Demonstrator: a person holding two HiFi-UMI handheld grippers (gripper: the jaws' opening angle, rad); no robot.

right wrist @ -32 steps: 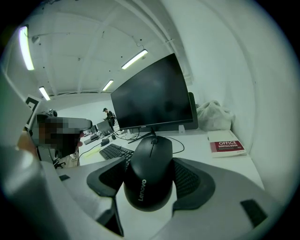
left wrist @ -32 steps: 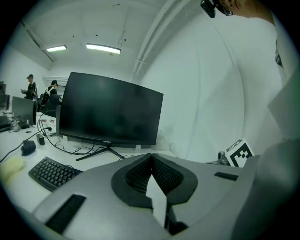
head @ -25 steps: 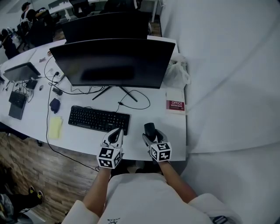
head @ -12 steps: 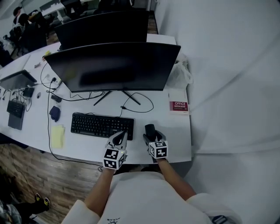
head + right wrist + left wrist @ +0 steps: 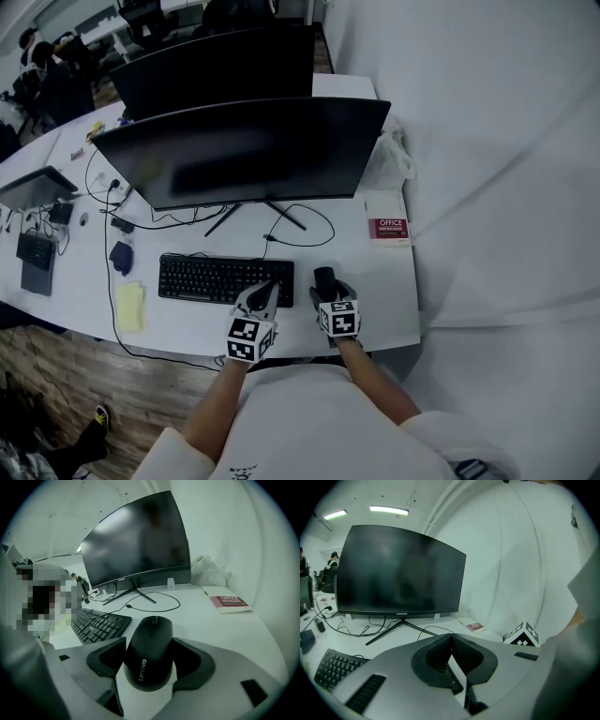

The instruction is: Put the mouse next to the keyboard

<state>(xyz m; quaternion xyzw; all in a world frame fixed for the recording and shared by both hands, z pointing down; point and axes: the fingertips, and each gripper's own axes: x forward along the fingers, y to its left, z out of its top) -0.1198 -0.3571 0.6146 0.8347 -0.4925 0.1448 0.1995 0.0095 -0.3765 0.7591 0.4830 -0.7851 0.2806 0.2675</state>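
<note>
Surface: white desk (image 5: 389,281), with a pale draped backdrop (image 5: 487,141) off to the right gripper's (image 5: 150,660) right.
Mouse look: black mouse (image 5: 150,644), smooth and domed, with a scroll wheel at its nose and pale "Lenovo" lettering running along its back.
Mouse place: between the right gripper's jaws, nose pointing away from it, just to the right of the keyboard's (image 5: 225,278) near corner.
Right gripper: dark pads pressed to both flanks of the mouse, jaws only as wide as its body.
Left gripper: left gripper (image 5: 452,667) has its jaws drawn together to a thin seam, with nothing between them; it sits over the keyboard's right end.
Ahead of the grippers: curved dark monitor (image 5: 244,150) on a splayed stand; a red-and-white book (image 5: 229,603) lies ahead and to the right of the right gripper.
Hard to tell: the jaws cover the mouse's underside and rear, so whether it rests on the desk or hangs just clear cannot be told.
Cut off: from the head view only the mouse's front tip shows past the gripper; the left gripper view catches just one corner of the keyboard.
</note>
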